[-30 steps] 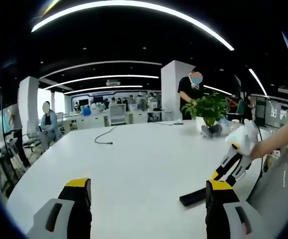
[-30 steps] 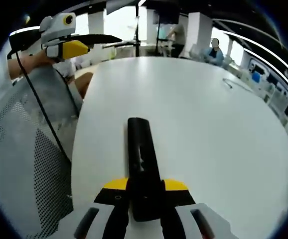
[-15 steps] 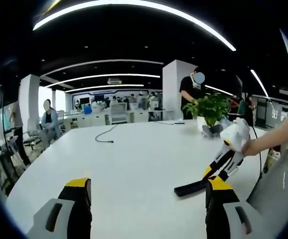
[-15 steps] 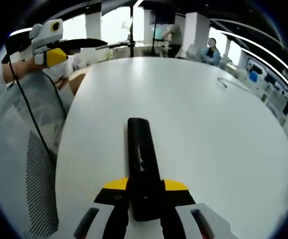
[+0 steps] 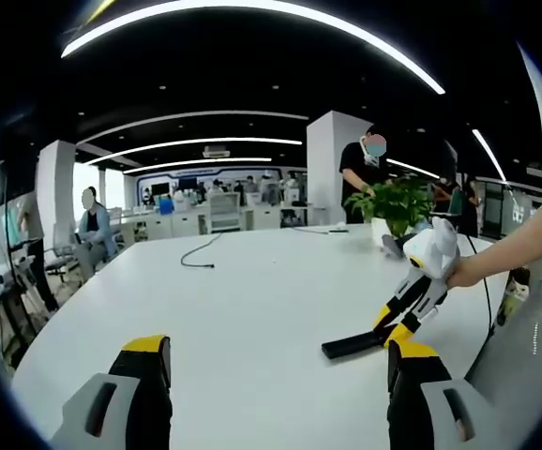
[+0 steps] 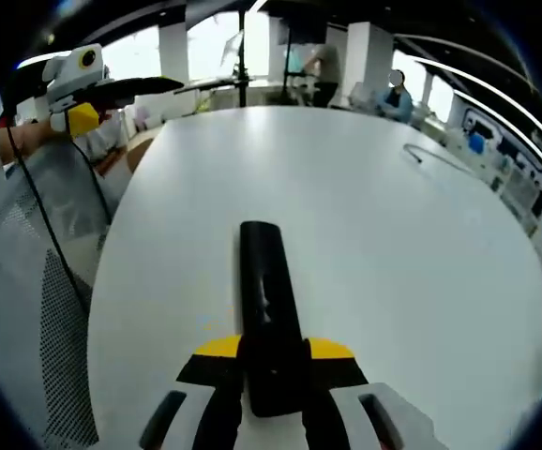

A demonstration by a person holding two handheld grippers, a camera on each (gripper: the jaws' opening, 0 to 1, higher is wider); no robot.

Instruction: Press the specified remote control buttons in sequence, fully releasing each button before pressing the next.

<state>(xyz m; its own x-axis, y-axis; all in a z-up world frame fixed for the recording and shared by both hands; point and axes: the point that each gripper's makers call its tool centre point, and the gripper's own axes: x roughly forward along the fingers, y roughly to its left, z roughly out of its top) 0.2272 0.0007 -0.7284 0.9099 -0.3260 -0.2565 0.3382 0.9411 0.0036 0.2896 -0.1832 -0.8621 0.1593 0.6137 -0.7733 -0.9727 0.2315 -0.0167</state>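
Remote (image 6: 263,291): long, slim, black; I hold it over the white desk (image 6: 393,244).
Right gripper (image 6: 273,375): fingers clamped on its near end.
Left gripper (image 5: 276,389): fingers apart, empty.

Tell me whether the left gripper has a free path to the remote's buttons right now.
Probably yes. The left gripper stands open with bare white table between it and the remote, which the right gripper holds clamped at one end, most of its length exposed.

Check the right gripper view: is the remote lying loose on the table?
No, the remote is clamped between the right gripper jaws above the white table.
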